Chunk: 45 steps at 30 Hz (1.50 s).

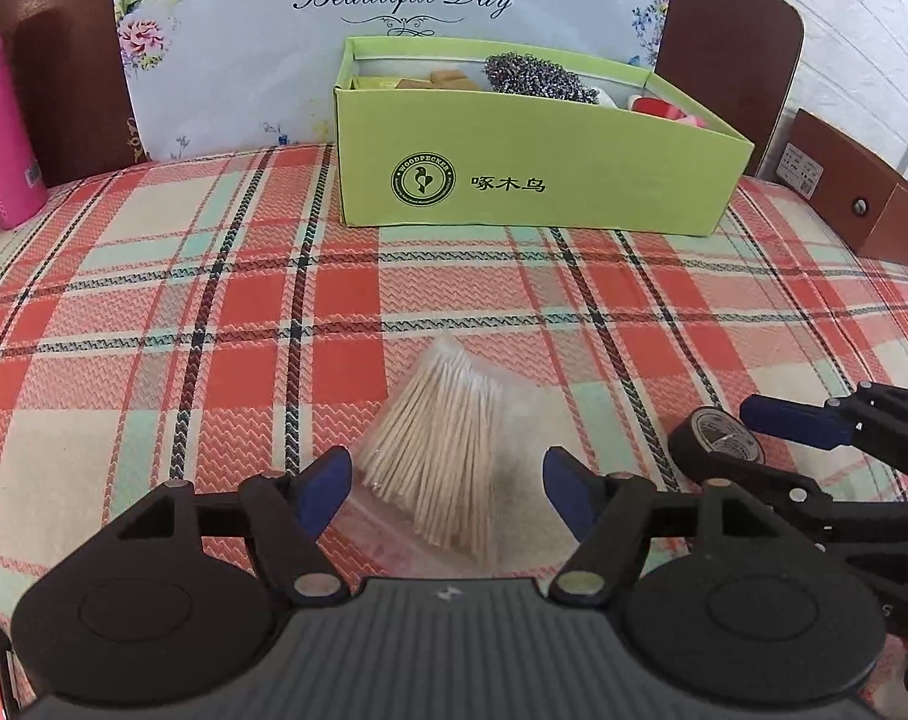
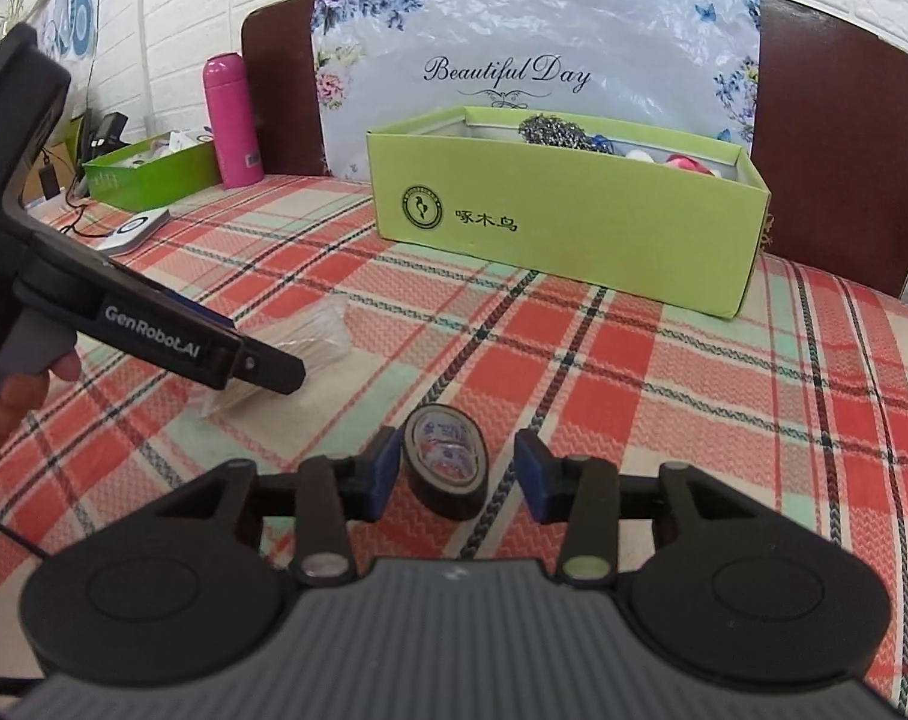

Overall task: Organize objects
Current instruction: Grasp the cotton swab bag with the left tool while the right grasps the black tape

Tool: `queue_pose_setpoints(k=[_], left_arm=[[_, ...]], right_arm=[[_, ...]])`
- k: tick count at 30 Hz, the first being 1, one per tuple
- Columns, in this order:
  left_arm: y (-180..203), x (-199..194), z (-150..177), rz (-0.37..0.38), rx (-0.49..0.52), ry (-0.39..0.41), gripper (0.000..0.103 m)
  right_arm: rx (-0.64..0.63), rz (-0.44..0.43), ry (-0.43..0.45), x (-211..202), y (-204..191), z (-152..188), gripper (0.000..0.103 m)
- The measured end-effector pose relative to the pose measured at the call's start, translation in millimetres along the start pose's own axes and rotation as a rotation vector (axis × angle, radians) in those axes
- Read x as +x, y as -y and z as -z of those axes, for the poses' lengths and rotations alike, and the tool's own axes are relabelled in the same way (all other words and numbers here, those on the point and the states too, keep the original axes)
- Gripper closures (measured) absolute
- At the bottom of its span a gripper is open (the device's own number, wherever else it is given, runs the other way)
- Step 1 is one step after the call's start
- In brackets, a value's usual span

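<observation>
While the open lime-green cardboard box (image 1: pixel 532 180) at the back of the plaid-cloth surface (image 1: pixel 153 330) already holds a steel-wool scourer (image 1: pixel 535 78) and other bits, two items remain in front of it, so the task looks partly done. Left gripper (image 1: pixel 447 492) is spread wide around the clear plastic bag of wooden toothpicks (image 1: pixel 447 450), not clamped yet. Right gripper (image 2: pixel 457 474) is released, straddling the black roll of electrical tape (image 2: pixel 447 462); its left pad looks just beside or touching the roll.
</observation>
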<state>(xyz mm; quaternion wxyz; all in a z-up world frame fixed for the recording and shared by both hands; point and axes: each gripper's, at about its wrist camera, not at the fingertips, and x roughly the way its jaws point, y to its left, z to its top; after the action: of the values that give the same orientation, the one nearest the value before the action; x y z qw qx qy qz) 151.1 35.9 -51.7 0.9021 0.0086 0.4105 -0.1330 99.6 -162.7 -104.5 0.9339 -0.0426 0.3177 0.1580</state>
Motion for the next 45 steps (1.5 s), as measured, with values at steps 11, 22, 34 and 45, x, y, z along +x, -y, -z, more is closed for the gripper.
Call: queue_pose_setpoints(k=[11,22,34,45], left_arm=[[4,-2,-4,0.008,-0.033,-0.004,0.073],[24,-34,-26,0.157,-0.016,0.107,0.103],[37,-31,-25,0.091,0.087,0.076,0.058],[44,12,1,0.084,0.064,-0.007,0.040]], right_arm=[[-0.001,-0.015,-0.024,6,-2,6,0.073],[0.054,-0.009,0.121,-32,16,-29,0.073],[0.080,0.022,0.170,-37,36,-47,0.073],[0.084,0.053,0.012,-7,24,-1,0.073]])
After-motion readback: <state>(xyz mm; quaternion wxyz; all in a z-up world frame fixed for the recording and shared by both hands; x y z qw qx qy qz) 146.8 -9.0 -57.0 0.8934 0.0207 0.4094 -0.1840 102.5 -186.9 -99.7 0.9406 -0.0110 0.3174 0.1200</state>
